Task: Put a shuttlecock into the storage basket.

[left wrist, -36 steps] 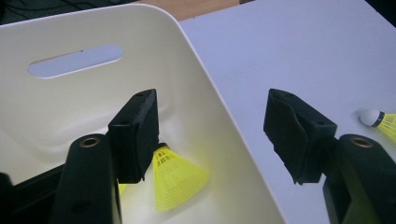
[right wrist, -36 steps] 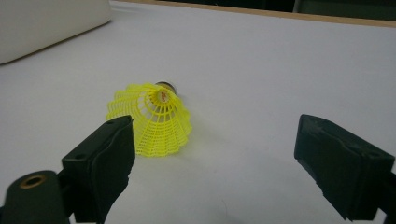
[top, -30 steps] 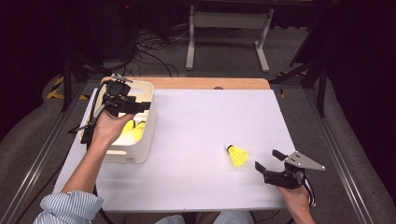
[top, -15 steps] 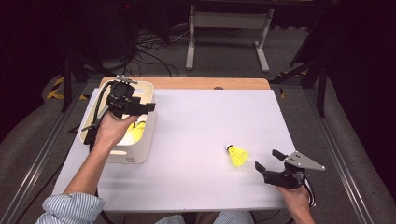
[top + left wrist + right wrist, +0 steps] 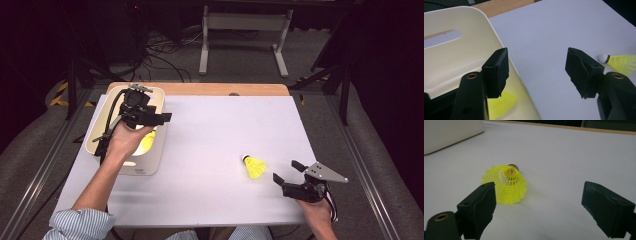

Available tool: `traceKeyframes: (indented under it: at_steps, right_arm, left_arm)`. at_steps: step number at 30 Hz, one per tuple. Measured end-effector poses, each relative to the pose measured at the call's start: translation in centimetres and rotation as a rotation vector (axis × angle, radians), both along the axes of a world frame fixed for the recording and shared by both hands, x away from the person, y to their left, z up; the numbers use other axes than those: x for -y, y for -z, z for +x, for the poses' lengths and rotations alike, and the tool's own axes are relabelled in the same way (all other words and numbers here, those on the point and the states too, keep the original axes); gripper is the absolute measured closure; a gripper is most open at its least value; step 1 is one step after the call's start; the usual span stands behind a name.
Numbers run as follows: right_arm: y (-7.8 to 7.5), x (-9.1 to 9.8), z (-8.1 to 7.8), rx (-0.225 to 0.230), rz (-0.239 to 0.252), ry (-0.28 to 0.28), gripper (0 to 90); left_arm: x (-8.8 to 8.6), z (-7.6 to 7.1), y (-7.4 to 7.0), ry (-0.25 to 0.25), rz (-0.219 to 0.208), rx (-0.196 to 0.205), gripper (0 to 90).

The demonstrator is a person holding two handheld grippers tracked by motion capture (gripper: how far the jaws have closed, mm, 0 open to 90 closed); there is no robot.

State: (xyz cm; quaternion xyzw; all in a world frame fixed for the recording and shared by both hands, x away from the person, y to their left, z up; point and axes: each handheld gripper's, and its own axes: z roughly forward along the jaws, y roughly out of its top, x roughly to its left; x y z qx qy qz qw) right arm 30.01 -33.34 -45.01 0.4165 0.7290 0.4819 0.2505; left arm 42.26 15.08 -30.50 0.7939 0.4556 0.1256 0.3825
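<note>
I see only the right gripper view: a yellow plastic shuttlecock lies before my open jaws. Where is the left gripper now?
Observer: The left gripper hangs at the right wall of a cream plastic bin, jaws open.
Operator: Is the bin empty?
Observer: No, a second yellow shuttlecock lies inside it.
Operator: Which way does my shuttlecock point?
Observer: In the high view your yellow plastic shuttlecock has its white cork toward the bin's side of the white table, skirt toward the right gripper.

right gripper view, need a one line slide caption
Open right gripper faces a yellow shuttlecock lying on the white table.
</note>
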Motion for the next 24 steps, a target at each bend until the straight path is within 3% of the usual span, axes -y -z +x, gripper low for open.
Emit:
traceKeyframes:
  at_steps: [24]
  right_arm:
    - [0.0,-0.2,0.2,0.0,-0.003,0.005,12.9]
  left_arm:
    - [2.1,-0.8,0.7,0.056,-0.002,0.005,36.0]
